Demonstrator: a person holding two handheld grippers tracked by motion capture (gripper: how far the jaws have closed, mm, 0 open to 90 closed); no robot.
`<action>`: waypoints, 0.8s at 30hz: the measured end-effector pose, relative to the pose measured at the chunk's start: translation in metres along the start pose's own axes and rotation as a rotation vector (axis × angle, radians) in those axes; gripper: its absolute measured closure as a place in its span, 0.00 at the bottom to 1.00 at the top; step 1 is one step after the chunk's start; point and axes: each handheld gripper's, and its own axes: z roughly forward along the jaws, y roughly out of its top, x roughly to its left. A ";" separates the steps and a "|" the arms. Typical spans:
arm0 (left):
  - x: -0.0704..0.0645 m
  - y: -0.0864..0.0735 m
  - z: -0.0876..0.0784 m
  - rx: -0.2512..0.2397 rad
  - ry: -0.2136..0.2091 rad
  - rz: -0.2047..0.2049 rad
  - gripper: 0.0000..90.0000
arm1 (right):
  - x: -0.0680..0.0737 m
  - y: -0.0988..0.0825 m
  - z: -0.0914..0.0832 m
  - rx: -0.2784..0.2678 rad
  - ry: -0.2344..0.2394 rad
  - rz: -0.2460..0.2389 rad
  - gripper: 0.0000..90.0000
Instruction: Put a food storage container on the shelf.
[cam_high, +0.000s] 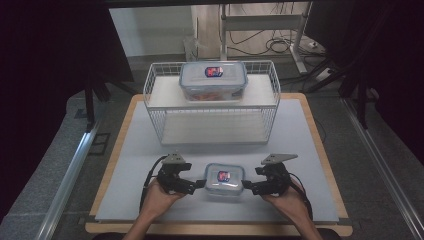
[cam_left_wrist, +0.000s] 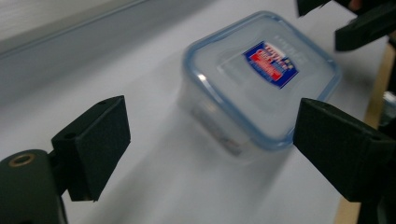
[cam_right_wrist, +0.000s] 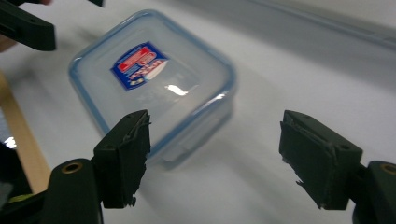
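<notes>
A small clear box with a blue-rimmed lid and a red and blue label (cam_high: 224, 180) sits on the grey mat near the front edge. My left gripper (cam_high: 196, 184) is just to its left and my right gripper (cam_high: 248, 185) just to its right, each pointing in at the box. In the left gripper view the box (cam_left_wrist: 261, 74) lies ahead of the open left gripper (cam_left_wrist: 215, 149), whose pads are clear of it. Seen from the right gripper view, the box (cam_right_wrist: 149, 88) lies ahead and to the left, and the right gripper (cam_right_wrist: 219, 156) stands open without touching it.
A white wire rack (cam_high: 212, 107) stands at the back of the mat with a larger lidded box (cam_high: 213, 80) on its top shelf. The mat (cam_high: 140, 150) lies on a wooden board. Dark stands flank the table.
</notes>
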 end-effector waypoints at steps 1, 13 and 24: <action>0.001 0.001 0.004 0.009 -0.014 -0.006 0.11 | 0.001 0.000 0.003 0.008 0.011 0.004 0.25; 0.004 0.005 0.036 0.065 -0.163 -0.070 0.16 | -0.001 0.004 0.030 0.057 0.166 0.119 0.22; -0.002 -0.003 0.016 0.011 -0.135 -0.070 0.39 | 0.001 -0.004 0.019 0.057 0.202 0.116 0.41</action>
